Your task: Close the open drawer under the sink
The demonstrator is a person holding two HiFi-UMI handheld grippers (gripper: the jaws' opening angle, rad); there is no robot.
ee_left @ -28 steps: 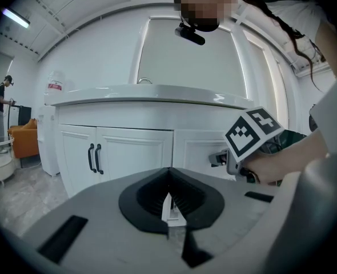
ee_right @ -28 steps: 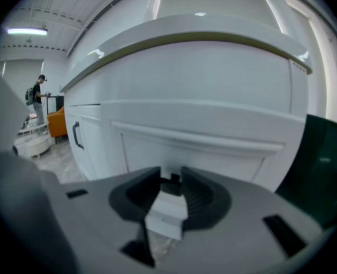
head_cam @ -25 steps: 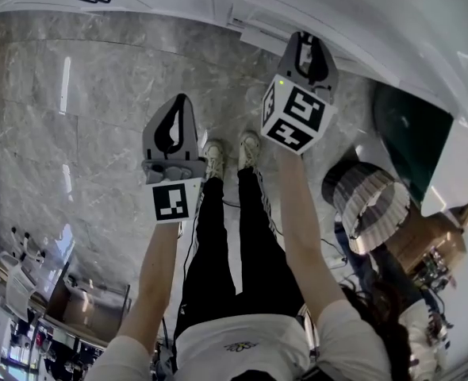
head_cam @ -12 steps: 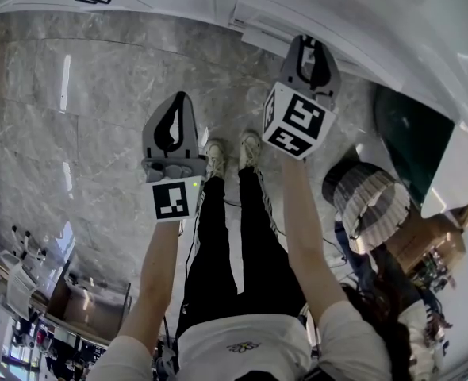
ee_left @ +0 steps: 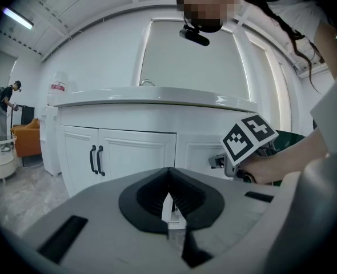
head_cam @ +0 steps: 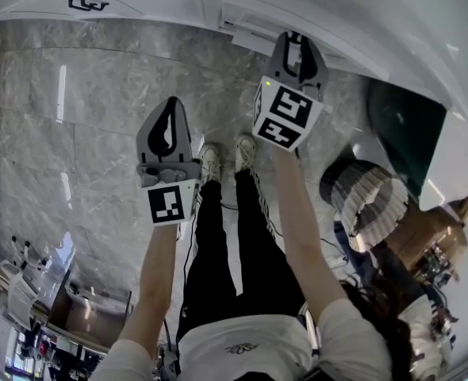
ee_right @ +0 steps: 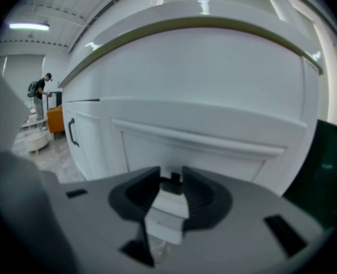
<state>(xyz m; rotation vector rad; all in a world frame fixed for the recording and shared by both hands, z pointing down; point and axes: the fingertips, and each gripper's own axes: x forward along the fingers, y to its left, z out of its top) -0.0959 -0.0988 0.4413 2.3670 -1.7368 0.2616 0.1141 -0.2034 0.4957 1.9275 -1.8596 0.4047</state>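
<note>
Closing the drawer (ee_right: 214, 153) | it juts slightly from the cabinet (ee_left: 134, 153) | right gripper (head_cam: 299, 48) sits at its front, ready to push | jaws opening around a small dark piece (ee_right: 172, 180), possibly the handle, unclamped | left gripper (ee_left: 168, 194) closed, empty, held back clear.

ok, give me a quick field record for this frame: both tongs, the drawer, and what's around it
left tongs: shut, empty, held off the vanity
right tongs: at the drawer front, apart and opening
between right tips: small dark piece, likely the handle; no clear squeeze on it
drawer front state: seems to stand slightly proud of the vanity in the head view; hard to be sure
cabinet doors: closed, black handles
floor: grey marble
</note>
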